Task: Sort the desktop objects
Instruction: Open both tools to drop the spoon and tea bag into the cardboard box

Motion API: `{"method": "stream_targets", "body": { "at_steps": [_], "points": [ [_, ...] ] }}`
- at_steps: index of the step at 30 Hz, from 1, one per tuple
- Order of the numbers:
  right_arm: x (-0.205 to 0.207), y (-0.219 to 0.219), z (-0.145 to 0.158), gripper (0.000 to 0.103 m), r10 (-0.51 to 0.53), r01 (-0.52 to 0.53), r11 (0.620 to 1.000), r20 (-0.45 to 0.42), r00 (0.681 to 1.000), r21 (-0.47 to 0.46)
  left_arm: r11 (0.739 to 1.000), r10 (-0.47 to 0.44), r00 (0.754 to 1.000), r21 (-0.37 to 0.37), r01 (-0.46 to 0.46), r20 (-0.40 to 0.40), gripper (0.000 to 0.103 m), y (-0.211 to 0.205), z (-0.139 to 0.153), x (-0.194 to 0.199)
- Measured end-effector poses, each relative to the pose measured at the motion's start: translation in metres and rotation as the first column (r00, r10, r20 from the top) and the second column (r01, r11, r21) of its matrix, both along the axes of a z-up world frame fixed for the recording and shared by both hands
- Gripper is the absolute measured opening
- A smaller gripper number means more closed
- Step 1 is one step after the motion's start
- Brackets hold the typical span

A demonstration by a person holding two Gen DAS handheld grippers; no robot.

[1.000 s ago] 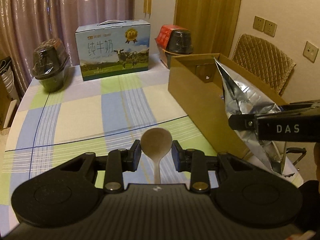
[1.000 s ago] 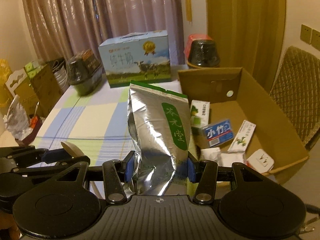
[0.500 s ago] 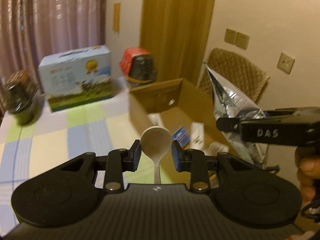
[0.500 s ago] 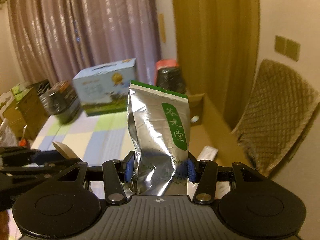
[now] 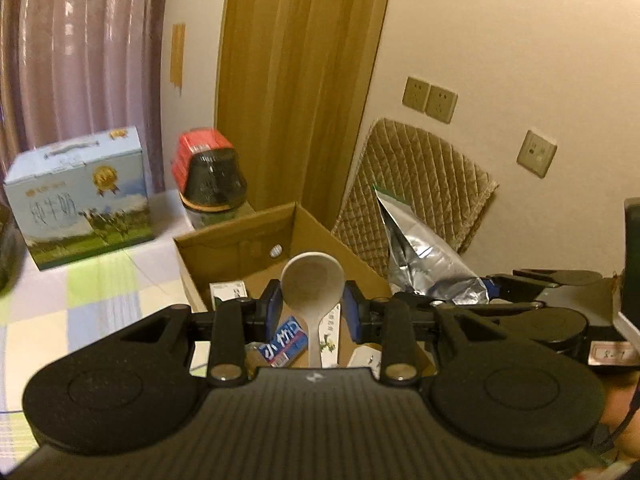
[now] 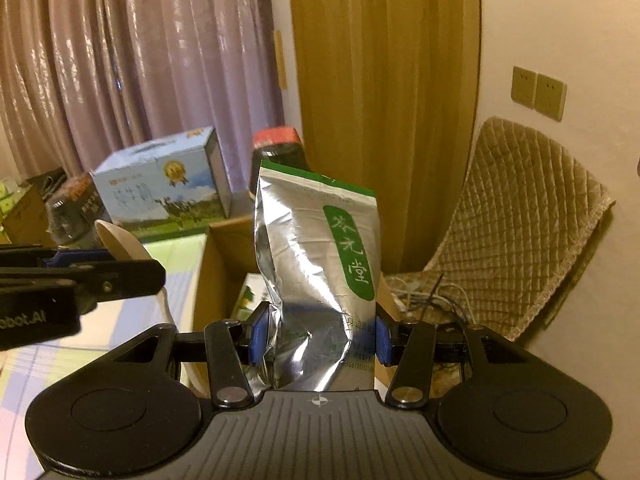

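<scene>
My left gripper [image 5: 313,307] is shut on a pale wooden spoon [image 5: 313,285], bowl up, held over the open cardboard box [image 5: 236,240]. My right gripper [image 6: 318,336] is shut on a silver foil bag with a green label [image 6: 320,264], upright, over the box's right side. The bag also shows in the left wrist view [image 5: 424,264], right of the spoon. The spoon also shows in the right wrist view [image 6: 120,240], at the left. The box holds several small packets, among them a blue one [image 5: 286,342].
A blue milk carton [image 5: 80,200] and a dark jar with a red lid [image 5: 212,180] stand at the table's far side. A checked cloth [image 5: 100,296] covers the table. A quilted chair [image 5: 416,184] stands right of the box, by the wall.
Both grippers have swung right from the table towards the box, each still holding its object. The spoon is now over the box's inside; the bag has moved over its right side.
</scene>
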State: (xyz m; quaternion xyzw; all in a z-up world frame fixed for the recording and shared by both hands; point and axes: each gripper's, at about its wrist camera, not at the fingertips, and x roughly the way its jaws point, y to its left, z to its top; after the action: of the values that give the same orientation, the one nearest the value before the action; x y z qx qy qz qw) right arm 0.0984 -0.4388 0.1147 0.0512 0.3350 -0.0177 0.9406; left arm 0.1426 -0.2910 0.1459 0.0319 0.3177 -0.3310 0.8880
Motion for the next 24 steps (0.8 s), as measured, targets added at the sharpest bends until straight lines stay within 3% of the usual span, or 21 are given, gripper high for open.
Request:
{"method": "stream_targets", "body": {
  "at_steps": [7, 19, 21, 24],
  "points": [
    [0.014, -0.011, -0.025, 0.048, 0.015, -0.015, 1.000, -0.047, 0.999, -0.012, 1.000, 0.014, 0.997, 0.019, -0.013, -0.079, 0.027, -0.015, -0.040, 0.023],
    [0.042, -0.021, -0.046, 0.048, 0.014, -0.016, 1.000, -0.090, 0.996, -0.020, 0.998, 0.034, 0.995, 0.047, -0.029, -0.098, 0.028, -0.029, -0.070, 0.044],
    [0.045, -0.021, -0.048, 0.048, 0.014, -0.016, 1.000, -0.094, 0.996, -0.021, 0.998, 0.045, 0.995, 0.054, -0.040, -0.091, 0.047, -0.030, -0.073, 0.046],
    [0.048, -0.022, -0.051, 0.048, 0.012, -0.014, 1.000, -0.101, 0.995, -0.020, 0.998, 0.050, 0.995, 0.054, -0.045, -0.088, 0.047, -0.028, -0.073, 0.047]
  ]
}}
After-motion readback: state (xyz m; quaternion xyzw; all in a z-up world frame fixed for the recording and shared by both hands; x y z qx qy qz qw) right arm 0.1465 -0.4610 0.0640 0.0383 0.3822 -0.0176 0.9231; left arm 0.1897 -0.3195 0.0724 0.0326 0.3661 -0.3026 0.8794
